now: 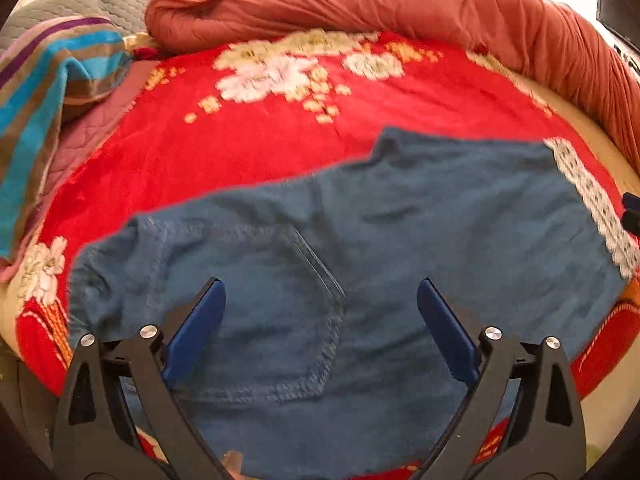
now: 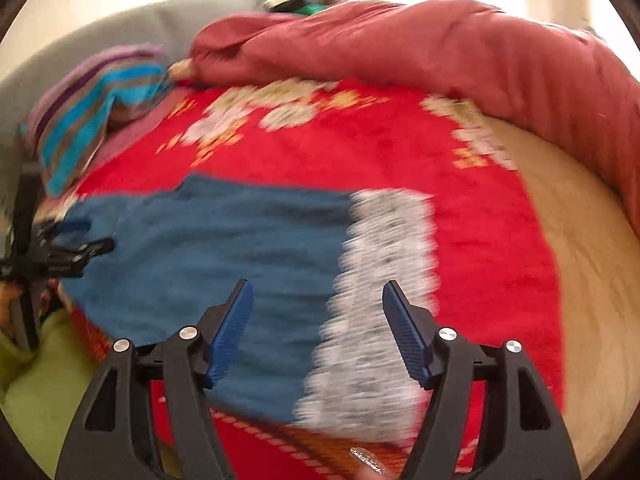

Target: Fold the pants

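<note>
Blue denim pants (image 1: 400,240) lie flat on a red flowered blanket (image 1: 260,136), back pocket (image 1: 256,312) up, with a white lace hem (image 1: 596,200) at the right end. My left gripper (image 1: 320,292) is open and empty, hovering over the pocket end. In the right wrist view the pants (image 2: 224,248) and lace hem (image 2: 380,304) are blurred. My right gripper (image 2: 318,292) is open and empty above the lace hem end. The left gripper (image 2: 72,248) shows at the pants' left edge there.
A rust-coloured duvet (image 1: 400,4) is bunched along the back and right. A striped blue and brown towel (image 1: 48,92) lies at the left. Bare cream mattress (image 2: 584,280) shows to the right of the blanket. Something lime green (image 2: 44,376) sits at lower left.
</note>
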A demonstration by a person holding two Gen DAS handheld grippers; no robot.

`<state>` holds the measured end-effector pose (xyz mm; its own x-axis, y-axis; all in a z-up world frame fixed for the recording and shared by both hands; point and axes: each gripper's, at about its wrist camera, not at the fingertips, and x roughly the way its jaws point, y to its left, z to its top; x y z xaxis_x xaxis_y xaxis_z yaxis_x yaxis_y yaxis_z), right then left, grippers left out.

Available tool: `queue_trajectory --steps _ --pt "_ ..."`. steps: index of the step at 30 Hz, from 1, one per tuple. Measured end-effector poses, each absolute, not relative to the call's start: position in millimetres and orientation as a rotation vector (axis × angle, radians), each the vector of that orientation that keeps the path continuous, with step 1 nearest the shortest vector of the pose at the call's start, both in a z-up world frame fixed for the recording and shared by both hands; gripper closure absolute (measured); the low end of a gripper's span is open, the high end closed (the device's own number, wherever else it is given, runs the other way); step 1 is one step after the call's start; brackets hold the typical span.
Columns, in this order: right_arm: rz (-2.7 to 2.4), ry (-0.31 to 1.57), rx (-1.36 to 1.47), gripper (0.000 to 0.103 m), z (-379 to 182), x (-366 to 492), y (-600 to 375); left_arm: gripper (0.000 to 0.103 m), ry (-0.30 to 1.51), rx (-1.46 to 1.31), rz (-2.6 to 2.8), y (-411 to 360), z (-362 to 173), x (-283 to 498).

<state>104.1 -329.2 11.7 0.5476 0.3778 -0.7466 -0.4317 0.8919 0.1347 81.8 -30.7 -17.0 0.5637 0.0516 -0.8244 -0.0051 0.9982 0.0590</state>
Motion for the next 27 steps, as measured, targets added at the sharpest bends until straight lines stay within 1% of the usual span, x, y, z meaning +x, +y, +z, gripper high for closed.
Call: queue_trajectory --steps 3,6,9,13,15,18,19,20,21,27 --pt "0.488 0.915 -0.122 0.035 -1 99 -307 0.012 1.043 0.07 0.073 -25 -35 84" --pt "0.368 1.007 -0.229 0.034 -20 105 -307 0.012 1.044 0.002 0.057 -14 -36 81" --pt "0.354 1.033 -0.192 0.037 -26 105 -327 0.012 1.04 -0.029 0.053 -7 -36 80" --pt "0.349 1.018 -0.202 0.038 -28 100 -328 0.012 1.039 -0.051 0.042 -5 -38 80" --pt "0.349 1.02 -0.176 0.037 -29 100 -328 0.012 1.035 -0.057 0.039 -4 -38 80" --pt "0.365 1.003 -0.146 0.036 -17 97 -329 0.012 1.018 -0.066 0.041 -5 -33 77" --pt "0.375 0.988 -0.129 0.036 -13 95 -330 0.012 1.01 -0.064 0.044 -6 -30 75" --pt "0.403 0.958 -0.098 0.032 -3 91 -332 0.012 0.99 -0.055 0.042 -9 -23 72" --pt "0.416 0.94 -0.082 0.03 2 89 -333 0.012 0.975 -0.05 0.036 -12 -19 70" --pt "0.462 0.901 -0.053 0.029 17 81 -326 0.012 0.945 -0.021 -0.028 -35 1 58"
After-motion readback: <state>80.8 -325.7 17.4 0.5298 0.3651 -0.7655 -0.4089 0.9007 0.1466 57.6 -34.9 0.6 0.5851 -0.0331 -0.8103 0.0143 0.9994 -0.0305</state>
